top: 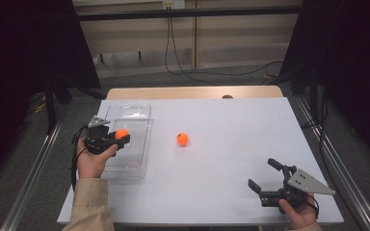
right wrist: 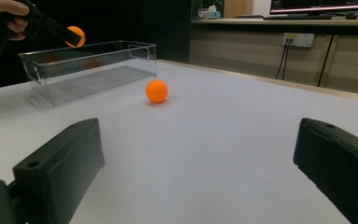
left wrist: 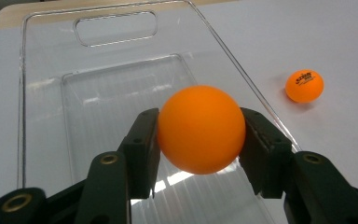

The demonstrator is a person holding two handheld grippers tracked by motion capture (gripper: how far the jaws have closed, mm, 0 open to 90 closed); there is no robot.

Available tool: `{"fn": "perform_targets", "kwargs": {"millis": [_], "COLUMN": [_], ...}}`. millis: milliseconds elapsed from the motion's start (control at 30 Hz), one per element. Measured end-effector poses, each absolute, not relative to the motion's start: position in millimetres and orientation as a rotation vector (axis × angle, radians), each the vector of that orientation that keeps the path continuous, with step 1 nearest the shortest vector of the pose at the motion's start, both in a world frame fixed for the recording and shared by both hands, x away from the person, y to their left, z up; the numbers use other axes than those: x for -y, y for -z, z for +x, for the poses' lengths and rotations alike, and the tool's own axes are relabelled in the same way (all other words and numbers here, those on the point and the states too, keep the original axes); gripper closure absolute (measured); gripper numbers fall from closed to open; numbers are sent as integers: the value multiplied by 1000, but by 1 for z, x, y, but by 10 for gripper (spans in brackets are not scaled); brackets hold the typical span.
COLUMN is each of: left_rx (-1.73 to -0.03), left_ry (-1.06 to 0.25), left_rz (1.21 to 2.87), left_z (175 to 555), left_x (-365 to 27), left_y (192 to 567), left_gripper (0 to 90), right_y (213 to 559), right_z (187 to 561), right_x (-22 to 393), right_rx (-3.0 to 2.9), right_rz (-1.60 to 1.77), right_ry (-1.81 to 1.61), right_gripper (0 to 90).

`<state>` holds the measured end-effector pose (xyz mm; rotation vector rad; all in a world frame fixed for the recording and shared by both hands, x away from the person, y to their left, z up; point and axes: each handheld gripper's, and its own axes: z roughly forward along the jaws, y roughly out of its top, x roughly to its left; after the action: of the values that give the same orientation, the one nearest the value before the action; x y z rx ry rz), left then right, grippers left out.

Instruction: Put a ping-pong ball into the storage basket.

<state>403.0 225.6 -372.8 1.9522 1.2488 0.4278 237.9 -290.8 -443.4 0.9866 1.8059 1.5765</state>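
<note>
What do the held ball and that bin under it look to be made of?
Held ball: looks like thin matte orange plastic, table-tennis type; smooth, no glare. The loose ball on the table bears a printed logo. Bin: clear, glossy hard plastic, probably acrylic; the table shows through its walls, with bright reflections and a moulded handle cut-out.
</note>
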Motion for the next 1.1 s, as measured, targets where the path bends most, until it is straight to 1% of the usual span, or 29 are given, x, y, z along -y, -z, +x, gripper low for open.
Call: {"fn": "perform_targets", "kwargs": {"millis": [1100], "left_rx": [-1319], "left_ry": [-488], "left_rz": [1957], "left_z": [410], "left_x": [-229], "left_y": [378], "left_gripper": [509], "right_y": [443], "right_z": [238], "right_x": [291], "right_rx": [-1804], "right_rz": [988], "right_ry": [-1577], "right_gripper": [9]}}
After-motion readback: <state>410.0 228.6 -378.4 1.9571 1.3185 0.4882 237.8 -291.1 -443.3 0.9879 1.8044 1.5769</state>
